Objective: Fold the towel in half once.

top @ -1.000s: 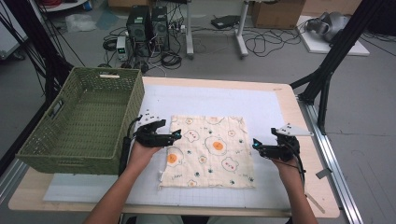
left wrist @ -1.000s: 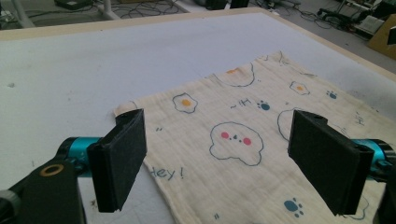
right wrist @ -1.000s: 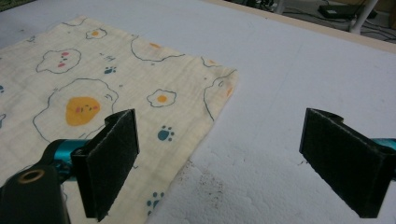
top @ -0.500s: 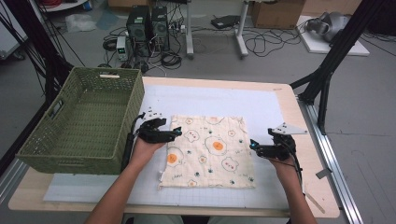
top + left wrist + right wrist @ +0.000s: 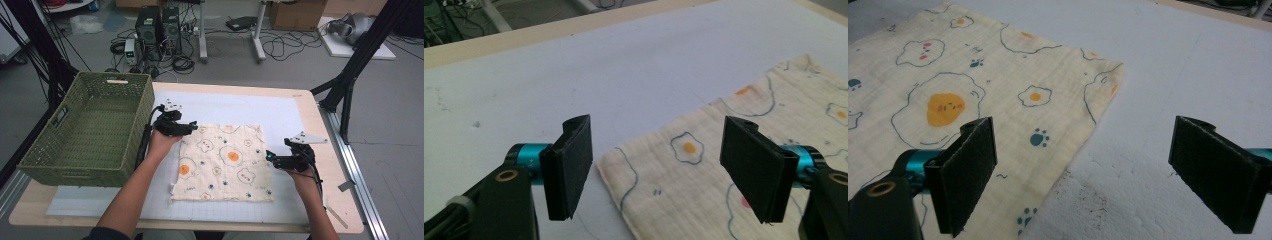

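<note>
Worktop, white-matted, wooden rim: one printed cloth (image 5: 223, 162), two grippers, one basket.
Cloth lies flat at the centre. Left gripper (image 5: 191, 127) is level at the cloth's far-left corner, jaws wide apart, empty, forearm reaching in from the near edge. Right gripper (image 5: 268, 158) is level at the cloth's right edge, jaws wide apart, empty. One green woven basket (image 5: 82, 131) sits at the worktop's left edge.

A light wooden table (image 5: 320, 112) was covered over most of its top by a white gridded mat (image 5: 240, 107). A cream cloth (image 5: 225, 162) printed with fried eggs and paw prints was spread flat on the mat, and a green woven basket (image 5: 87, 132) was parked at the left end.
</note>
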Demonstrator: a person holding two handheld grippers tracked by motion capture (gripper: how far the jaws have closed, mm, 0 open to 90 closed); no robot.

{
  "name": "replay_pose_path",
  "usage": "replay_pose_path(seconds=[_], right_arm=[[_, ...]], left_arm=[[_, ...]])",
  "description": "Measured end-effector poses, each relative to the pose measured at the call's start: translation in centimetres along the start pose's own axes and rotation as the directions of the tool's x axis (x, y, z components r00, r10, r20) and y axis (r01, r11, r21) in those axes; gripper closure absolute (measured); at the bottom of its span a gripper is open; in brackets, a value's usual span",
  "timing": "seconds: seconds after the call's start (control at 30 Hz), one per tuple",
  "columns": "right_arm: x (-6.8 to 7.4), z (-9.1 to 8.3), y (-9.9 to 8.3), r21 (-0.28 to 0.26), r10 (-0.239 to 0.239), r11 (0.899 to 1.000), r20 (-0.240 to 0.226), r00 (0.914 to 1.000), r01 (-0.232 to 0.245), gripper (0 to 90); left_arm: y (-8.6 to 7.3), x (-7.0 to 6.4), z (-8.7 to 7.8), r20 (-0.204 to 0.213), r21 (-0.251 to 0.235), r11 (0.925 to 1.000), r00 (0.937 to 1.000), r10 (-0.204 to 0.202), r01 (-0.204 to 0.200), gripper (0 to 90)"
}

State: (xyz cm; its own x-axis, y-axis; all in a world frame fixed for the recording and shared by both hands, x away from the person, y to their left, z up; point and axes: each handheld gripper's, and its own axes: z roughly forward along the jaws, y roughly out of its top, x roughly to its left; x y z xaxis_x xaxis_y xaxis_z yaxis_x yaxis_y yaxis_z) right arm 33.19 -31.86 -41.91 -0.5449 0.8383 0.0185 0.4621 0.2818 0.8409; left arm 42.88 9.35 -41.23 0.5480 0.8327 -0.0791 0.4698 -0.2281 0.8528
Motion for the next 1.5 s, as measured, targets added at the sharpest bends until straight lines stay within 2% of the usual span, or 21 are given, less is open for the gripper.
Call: replay_pose_path(seconds=[0.17, 0.23, 0.3, 0.4, 0.47, 0.53, 0.6, 0.77, 0.8, 0.87, 1.0, 1.1, 1.37, 1.5], right_arm=[[0.0, 0.0, 0.0, 0.003, 0.002, 1.000, -0.007, 1.0000, -0.002, 11.3], [0.0, 0.0, -0.1, 0.006, 0.000, 1.000, -0.008, 1.0000, 0.000, 11.3], [0.0, 0.1, -0.1, 0.010, 0.000, 1.000, -0.008, 1.0000, 0.000, 11.3], [0.1, 0.3, -0.2, 0.019, 0.009, 1.000, -0.013, 0.9999, -0.009, 11.3], [0.1, 0.4, -0.2, 0.024, 0.011, 1.000, -0.017, 0.9998, -0.011, 11.3], [0.1, 0.5, -0.2, 0.025, 0.011, 1.000, -0.017, 0.9998, -0.011, 11.3], [0.0, 0.6, -0.2, 0.026, 0.014, 1.000, -0.016, 0.9998, -0.013, 11.3], [0.0, 0.8, -0.4, 0.041, 0.022, 0.999, -0.020, 0.9996, -0.021, 11.3], [0.1, 0.8, -0.4, 0.045, 0.024, 0.999, -0.019, 0.9995, -0.023, 11.3], [0.1, 0.9, -0.4, 0.048, 0.019, 0.999, -0.022, 0.9996, -0.018, 11.3], [0.1, 1.1, -0.5, 0.056, 0.020, 0.998, -0.026, 0.9995, -0.018, 11.3], [0.0, 1.2, -0.5, 0.065, 0.018, 0.998, -0.027, 0.9995, -0.016, 11.3], [-0.2, 1.1, -0.5, 0.056, 0.041, 0.998, -0.021, 0.9989, -0.040, 11.3], [-0.3, 1.1, -0.5, 0.054, 0.081, 0.995, -0.007, 0.9967, -0.081, 11.3]], left_arm=[[-0.7, 1.2, 1.0, -0.038, 0.047, 0.9984, 0.9989, -0.029, 0.031, 36.6], [-0.9, 1.7, 1.2, -0.051, 0.052, 0.9975, 0.9977, -0.045, 0.048, 39.3], [-1.1, 2.0, 1.4, -0.065, 0.055, 0.9972, 0.9968, -0.046, 0.050, 42.2], [-1.1, 2.6, 1.8, -0.081, 0.098, 0.9949, 0.9966, -0.013, 0.021, 46.7], [-1.2, 2.9, 2.0, -0.091, 0.079, 0.9963, 0.9955, -0.025, 0.033, 49.9], [-1.5, 3.1, 2.3, -0.081, 0.095, 0.9948, 0.9963, -0.031, 0.039, 50.2], [-1.8, 3.0, 2.7, -0.064, 0.107, 0.9935, 0.9974, -0.032, 0.039, 51.4], [-2.1, 2.3, 3.4, -0.022, 0.120, 0.9927, 0.9997, 0.006, -0.003, 56.5], [-2.1, 2.1, 3.5, -0.031, 0.117, 0.9928, 0.9991, 0.028, -0.024, 56.6], [-2.1, 2.2, 3.5, -0.035, 0.113, 0.9933, 0.9990, 0.030, -0.026, 60.6], [-2.2, 2.5, 3.4, -0.054, 0.102, 0.9946, 0.9985, -0.011, 0.016, 74.6], [-2.2, 2.2, 3.5, -0.046, 0.103, 0.9945, 0.9986, 0.025, -0.020, 82.9], [-2.3, 1.9, 3.5, -0.056, 0.099, 0.9943, 0.9974, 0.045, -0.039, 85.0], [-2.4, 2.0, 3.5, -0.054, 0.097, 0.9947, 0.9977, 0.042, -0.036, 85.1]])
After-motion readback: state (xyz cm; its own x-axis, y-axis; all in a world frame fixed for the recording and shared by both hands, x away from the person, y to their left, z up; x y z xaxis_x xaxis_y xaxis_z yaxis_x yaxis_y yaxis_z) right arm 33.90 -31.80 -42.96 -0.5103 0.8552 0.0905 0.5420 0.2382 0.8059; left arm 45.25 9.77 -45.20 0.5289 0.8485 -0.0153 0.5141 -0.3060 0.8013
